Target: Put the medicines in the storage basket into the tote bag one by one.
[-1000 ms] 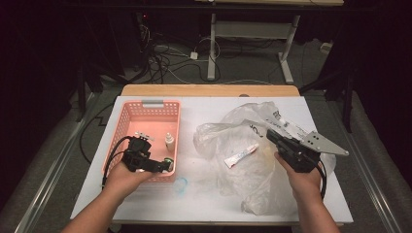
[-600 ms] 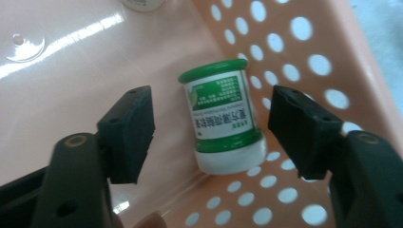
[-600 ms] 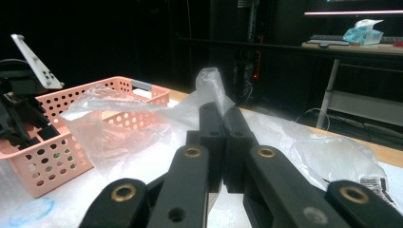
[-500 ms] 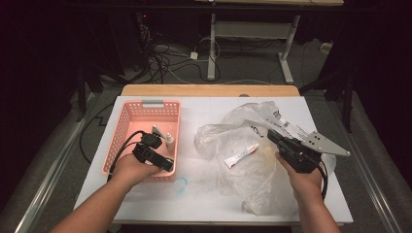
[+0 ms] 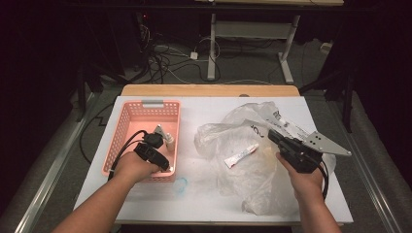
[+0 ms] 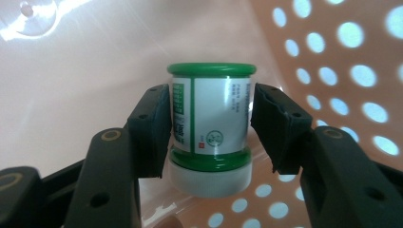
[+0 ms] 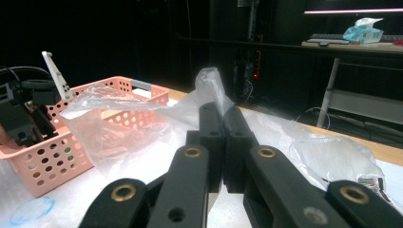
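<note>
A small white jar (image 6: 209,118) with green rims and a white cap stands cap-down in the pink basket (image 5: 145,108). My left gripper (image 6: 210,102) reaches into the basket; its jaws have just been closing and both pads now touch the jar's sides. From above, the left gripper (image 5: 163,141) is at the basket's near right corner, beside the jar (image 5: 170,142). My right gripper (image 7: 222,114) is shut on a fold of the clear plastic bag (image 7: 142,118). Seen from above, the bag (image 5: 252,170) is spread on the table's right half, with the right gripper (image 5: 273,136) on it.
A white tube (image 5: 241,155) with a red end lies in or under the bag. A pale blue ring (image 5: 180,185) lies on the white table (image 5: 204,109) in front of the basket. Cables and desk legs stand on the floor beyond the table's far edge.
My left hand has moved a little further into the basket and its jaws have closed in around the jar. The right hand and the bag have stayed still.
</note>
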Tool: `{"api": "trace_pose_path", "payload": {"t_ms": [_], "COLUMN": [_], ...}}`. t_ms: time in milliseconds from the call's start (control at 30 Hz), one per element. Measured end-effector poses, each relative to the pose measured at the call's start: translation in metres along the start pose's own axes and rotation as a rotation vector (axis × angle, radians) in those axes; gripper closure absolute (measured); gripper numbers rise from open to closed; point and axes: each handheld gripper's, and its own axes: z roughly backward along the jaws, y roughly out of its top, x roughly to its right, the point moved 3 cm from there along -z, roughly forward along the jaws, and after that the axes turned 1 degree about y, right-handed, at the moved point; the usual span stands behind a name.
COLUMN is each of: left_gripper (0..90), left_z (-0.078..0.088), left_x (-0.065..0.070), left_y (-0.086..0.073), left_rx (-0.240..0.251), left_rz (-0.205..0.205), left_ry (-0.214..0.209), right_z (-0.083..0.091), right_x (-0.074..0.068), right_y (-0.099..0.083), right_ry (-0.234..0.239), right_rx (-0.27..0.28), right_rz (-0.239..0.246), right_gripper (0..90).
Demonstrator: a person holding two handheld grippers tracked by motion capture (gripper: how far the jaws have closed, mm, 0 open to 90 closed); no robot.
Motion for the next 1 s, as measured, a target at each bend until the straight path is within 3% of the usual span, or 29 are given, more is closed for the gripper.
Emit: {"api": "trace_pose_path", "payload": {"t_ms": [133, 367, 500, 667, 1000], "left_gripper": [51.5, 53.8, 54.0, 54.0, 54.0], "left_z": [-0.003, -0.002, 0.000, 0.003, 0.013], "left_x": [0.002, 0.002, 0.002, 0.002, 0.007], "left_y": [0.001, -0.001, -0.003, -0.006, -0.014], "left_rx": [-0.020, -0.004, 0.033, 0.076, 0.228], "left_rz": [-0.015, -0.027, -0.033, -0.034, -0.078], "left_ry": [0.026, 0.025, 0.025, -0.008, -0.013], "right_z": [0.000, 0.000, 0.000, -0.001, -0.002], "right_x": [0.000, 0.000, -0.001, -0.001, -0.002], "right_y": [0.001, 0.001, 0.001, 0.000, 0.000], "right_ry": [0.000, -0.001, 0.000, -0.001, 0.001], "right_rx": [0.003, 0.004, 0.005, 0.000, 0.000], "right_rz": [0.002, 0.006, 0.006, 0.009, 0.012], "right_gripper": [90.0, 90.0, 90.0, 90.0, 90.0]}}
